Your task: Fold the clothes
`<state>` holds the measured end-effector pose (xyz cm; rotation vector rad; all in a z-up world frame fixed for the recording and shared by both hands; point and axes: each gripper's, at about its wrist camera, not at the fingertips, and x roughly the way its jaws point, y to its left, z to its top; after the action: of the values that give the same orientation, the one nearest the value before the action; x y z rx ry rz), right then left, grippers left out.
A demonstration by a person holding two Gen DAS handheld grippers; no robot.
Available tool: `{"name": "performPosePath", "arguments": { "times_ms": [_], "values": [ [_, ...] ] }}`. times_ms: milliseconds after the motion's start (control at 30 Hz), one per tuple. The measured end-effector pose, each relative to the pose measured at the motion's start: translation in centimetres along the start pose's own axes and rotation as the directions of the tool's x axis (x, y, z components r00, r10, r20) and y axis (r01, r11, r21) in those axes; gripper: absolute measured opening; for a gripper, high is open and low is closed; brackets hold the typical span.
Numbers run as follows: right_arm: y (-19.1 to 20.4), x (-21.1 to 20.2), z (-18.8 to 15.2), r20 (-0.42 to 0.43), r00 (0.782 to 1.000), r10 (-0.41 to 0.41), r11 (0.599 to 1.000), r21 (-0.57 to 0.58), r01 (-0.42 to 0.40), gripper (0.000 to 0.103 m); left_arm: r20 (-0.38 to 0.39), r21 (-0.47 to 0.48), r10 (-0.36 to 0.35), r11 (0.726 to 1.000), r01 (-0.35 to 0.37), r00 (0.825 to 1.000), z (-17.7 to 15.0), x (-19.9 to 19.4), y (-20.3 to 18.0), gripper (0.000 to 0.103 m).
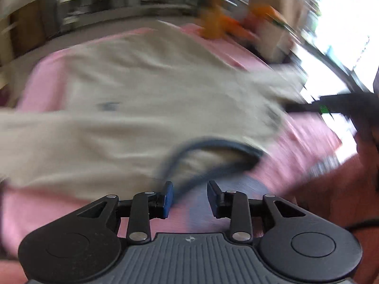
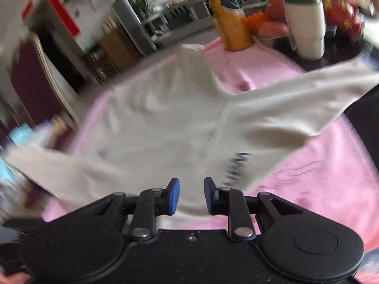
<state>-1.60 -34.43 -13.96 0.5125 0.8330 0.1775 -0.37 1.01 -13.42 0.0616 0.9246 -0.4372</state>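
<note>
One cream long-sleeved top (image 2: 165,118) is seen spread across a pink cloth (image 2: 319,177) that covers the worktop, and it is the only garment in view. Its body is laid mostly flat, with one sleeve stretched out toward the left of the right wrist view and the other sleeve (image 2: 308,94) run out to the right, where its far end seems raised off the cloth. A dark-trimmed neckline (image 1: 213,156) is shown in the left wrist view, just ahead of the left gripper (image 1: 189,198).

Both sets of jaws are parted, and nothing is pinched between them. The right gripper (image 2: 191,196) is held low over the near edge of the top, beside blurred dark lettering on the fabric. Much of both views is smeared by motion, so finer creases cannot be read.

No fold can be made out: neither sleeve is laid over the body, and the body is not doubled on itself. As judged from how it lies, the top is spread out rather than folded, so the folding of the sleeves and body is left to be done.

At the far end of the worktop an orange bottle (image 2: 227,16), a white container with a green lid (image 2: 305,23) and some fruit (image 2: 272,21) are set close to the top's far edge, and little room is left there.
</note>
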Motion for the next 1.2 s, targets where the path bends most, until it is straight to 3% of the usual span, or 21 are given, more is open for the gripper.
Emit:
{"name": "performPosePath", "arguments": {
  "times_ms": [133, 200, 333, 467, 567, 600, 633, 733, 800, 867, 1033, 1133, 1200],
  "values": [
    [-1.4, 2.5, 0.4, -0.034, 0.99, 0.136, 0.953, 0.278, -0.121, 0.024, 0.012, -0.245, 0.101, 0.965, -0.095, 0.995, 1.4, 1.2, 5.8, 0.028],
    [-1.2, 4.2, 0.4, -0.052, 0.995, 0.087, 0.948, 0.311, -0.066, 0.024, -0.007, -0.318, 0.131, 0.94, -0.127, 0.991, 1.9, 2.4, 7.6, 0.026],
    [0.6, 7.3, 0.7, -0.097, 0.99, -0.099, 0.977, 0.18, 0.115, 0.024, -0.075, -0.187, 0.181, 0.963, -0.192, 0.981, 1.1, 3.5, 6.1, 0.025],
    [2.9, 7.9, -0.5, -0.164, 0.95, -0.264, 0.964, -0.071, 0.256, 0.016, -0.135, -0.067, 0.236, 0.967, -0.246, 0.962, 0.3, 4.4, 4.8, 0.034],
    [3.3, 6.8, -1.2, -0.19, 0.936, -0.295, 0.954, -0.11, 0.278, 0.016, -0.159, -0.097, 0.253, 0.958, -0.27, 0.954, -0.4, 3.2, 5.5, 0.035],
    [3.2, 6.3, -1.1, -0.194, 0.936, -0.294, 0.955, -0.094, 0.28, 0.016, -0.153, -0.107, 0.255, 0.956, -0.272, 0.955, -0.2, 2.8, 5.7, 0.025],
    [3.2, 5.8, -1.0, -0.197, 0.937, -0.29, 0.957, -0.076, 0.28, 0.016, -0.13, -0.114, 0.252, 0.957, -0.267, 0.959, 0.4, 2.4, 5.9, 0.022],
    [4.1, 3.4, 1.5, -0.086, 0.98, -0.181, 0.983, -0.014, 0.181, 0.021, -0.061, -0.137, 0.245, 0.958, -0.252, 0.968, 2.2, 1.3, 6.4, 0.023],
    [4.8, 1.4, 3.4, 0.006, 0.994, -0.11, 0.994, 0.007, 0.11, 0.028, -0.014, -0.151, 0.241, 0.959, -0.24, 0.97, 3.3, 0.5, 6.8, 0.024],
    [5.6, -0.2, 5.6, 0.096, 0.994, -0.044, 0.999, 0.025, 0.041, 0.029, 0.032, -0.165, 0.237, 0.96, -0.228, 0.971, 4.5, -0.3, 7.2, 0.025],
    [5.9, -0.5, 11.5, 0.247, 0.967, 0.071, 0.991, 0.097, -0.097, 0.029, 0.148, -0.196, 0.226, 0.961, -0.196, 0.963, 7.4, -2.2, 8.1, 0.025],
    [4.6, 2.3, 13.4, 0.241, 0.966, 0.098, 0.98, 0.144, -0.135, 0.028, 0.142, -0.219, 0.218, 0.958, -0.184, 0.966, 8.5, 0.1, 8.9, 0.025],
    [2.7, 5.5, 13.6, 0.197, 0.976, 0.095, 0.97, 0.204, -0.136, 0.011, 0.108, -0.247, 0.197, 0.955, -0.165, 0.974, 8.3, 2.4, 9.4, 0.023]
  ]
}}
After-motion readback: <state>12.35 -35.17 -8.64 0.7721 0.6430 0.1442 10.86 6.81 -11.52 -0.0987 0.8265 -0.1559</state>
